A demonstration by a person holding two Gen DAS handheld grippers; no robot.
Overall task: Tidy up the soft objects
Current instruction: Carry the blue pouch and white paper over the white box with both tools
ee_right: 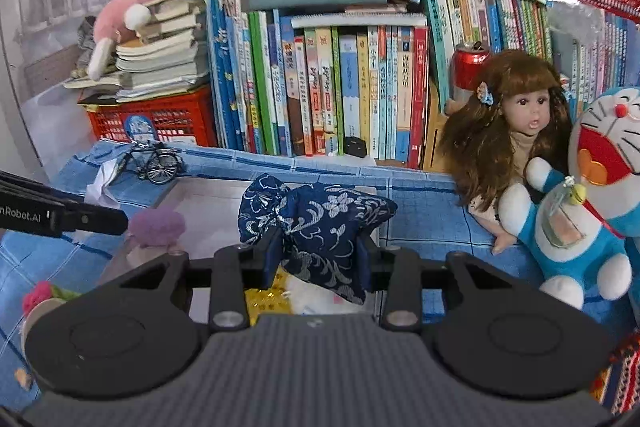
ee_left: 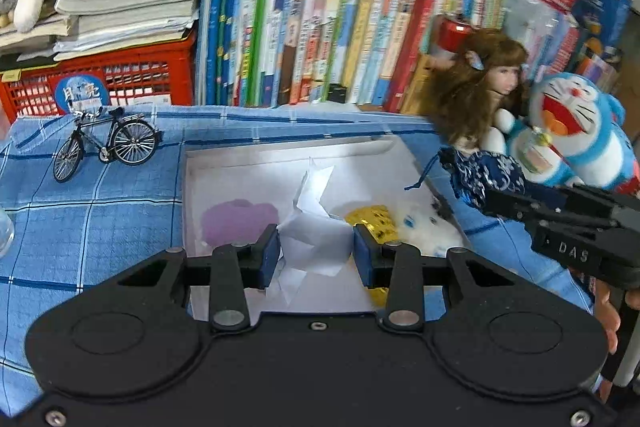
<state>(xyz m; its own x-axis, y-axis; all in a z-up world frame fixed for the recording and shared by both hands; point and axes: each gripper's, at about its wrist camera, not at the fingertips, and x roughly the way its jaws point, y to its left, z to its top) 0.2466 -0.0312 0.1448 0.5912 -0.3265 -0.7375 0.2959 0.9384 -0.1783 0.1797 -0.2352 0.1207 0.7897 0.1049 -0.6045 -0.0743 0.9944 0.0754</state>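
I have the right tool point(ee_right: 318, 259) clamped on the navy floral fabric pouch point(ee_right: 320, 223) above the shallow white box point(ee_left: 280, 155), left tool point(ee_left: 316, 255) apart and empty, so next I judge: lower and release inside.

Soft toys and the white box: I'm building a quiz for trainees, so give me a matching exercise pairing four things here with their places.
Things:
1. navy pouch
2. purple pompom
3. model bicycle
4. pink plush

Places:
A. on the book stack above the red crate
B. inside the white box
C. on the blue cloth, left of the box
D. between the right gripper's jaws

Pairs: 1-D, 2-B, 3-C, 4-A
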